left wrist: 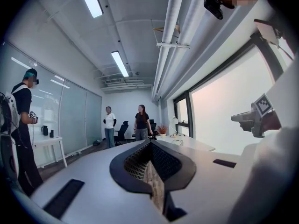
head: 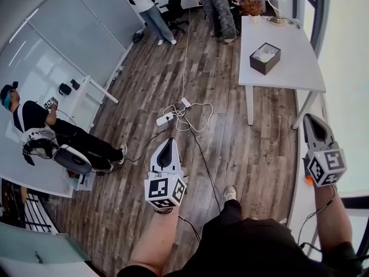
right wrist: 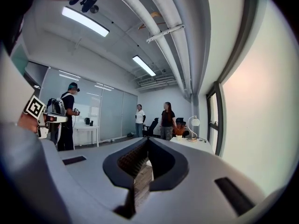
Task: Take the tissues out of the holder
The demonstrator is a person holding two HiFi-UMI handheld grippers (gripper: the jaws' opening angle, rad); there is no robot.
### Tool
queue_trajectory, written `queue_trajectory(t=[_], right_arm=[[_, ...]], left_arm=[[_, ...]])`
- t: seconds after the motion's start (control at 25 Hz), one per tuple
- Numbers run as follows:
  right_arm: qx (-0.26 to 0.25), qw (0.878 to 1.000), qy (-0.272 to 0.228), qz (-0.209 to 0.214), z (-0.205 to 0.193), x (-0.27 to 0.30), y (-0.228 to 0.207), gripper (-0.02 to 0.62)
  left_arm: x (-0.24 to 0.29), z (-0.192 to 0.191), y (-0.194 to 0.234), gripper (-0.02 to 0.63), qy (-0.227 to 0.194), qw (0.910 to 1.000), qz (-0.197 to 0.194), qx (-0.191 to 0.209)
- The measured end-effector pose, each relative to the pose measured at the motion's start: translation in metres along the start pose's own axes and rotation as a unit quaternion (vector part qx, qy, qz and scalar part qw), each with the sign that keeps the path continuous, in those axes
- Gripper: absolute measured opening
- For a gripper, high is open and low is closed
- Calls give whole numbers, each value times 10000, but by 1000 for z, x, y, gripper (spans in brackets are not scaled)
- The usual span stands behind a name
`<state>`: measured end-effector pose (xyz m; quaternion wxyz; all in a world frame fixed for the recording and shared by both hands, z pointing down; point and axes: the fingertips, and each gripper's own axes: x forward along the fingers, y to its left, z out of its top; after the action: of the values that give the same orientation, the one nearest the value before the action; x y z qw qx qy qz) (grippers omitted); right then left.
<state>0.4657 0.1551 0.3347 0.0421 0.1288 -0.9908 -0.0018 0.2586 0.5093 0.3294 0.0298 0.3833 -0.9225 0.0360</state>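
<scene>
Holding left hand-held gripper (head: 166, 146) and right hand-held gripper (head: 314, 126) pressed together, empty; tissue holder (head: 265, 58) on desk (head: 288, 68) at one o'clock.

Holder (head: 260, 66) contents too small to tell, standing people (head: 221, 7) cropped at top edge

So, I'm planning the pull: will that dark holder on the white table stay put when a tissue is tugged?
Probably not firmly: the holder looks small and stands free on the table, with nothing bracing it. The tissues look crumpled and soft, so they are likely floppy and light. Its squat shape should resist tipping.
</scene>
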Motion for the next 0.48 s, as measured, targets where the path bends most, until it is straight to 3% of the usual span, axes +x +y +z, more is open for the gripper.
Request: queue_trajectory(t=[0.48], right_arm=[[-17, 9987, 150, -492, 11, 126, 11, 6]], left_arm=[[139, 1, 74, 5, -6, 9986, -535, -27]])
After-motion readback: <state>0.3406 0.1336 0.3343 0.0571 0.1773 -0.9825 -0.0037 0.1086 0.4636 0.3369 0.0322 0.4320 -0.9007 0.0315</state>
